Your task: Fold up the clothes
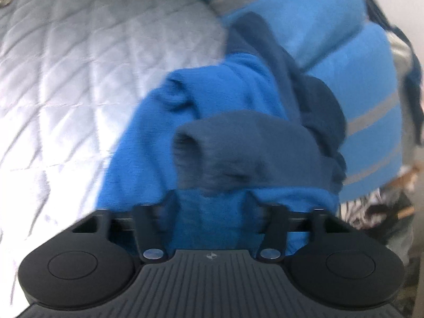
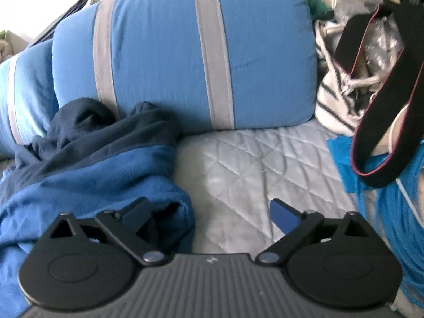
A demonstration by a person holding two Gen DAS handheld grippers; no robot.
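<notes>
Here, pillow (image 2: 169,53) backs fleece (image 2: 87,164); bag (image 2: 341,98) beside — bedspread (image 2: 251,164) beneath.

Two striped pillows (image 2: 182,53), one fleece garment (image 2: 87,164), two tools (image 2: 209,212).

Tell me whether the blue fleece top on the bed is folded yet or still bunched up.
Still bunched up. The blue fleece top lies in a rumpled heap against the striped pillow, its dark sleeve cuff sticking up loose.

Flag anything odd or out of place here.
The blue fleece garment lies bunched against the striped pillow, unfolded. A black strap dangles into the right view over the quilt. Nothing looks damaged.
</notes>
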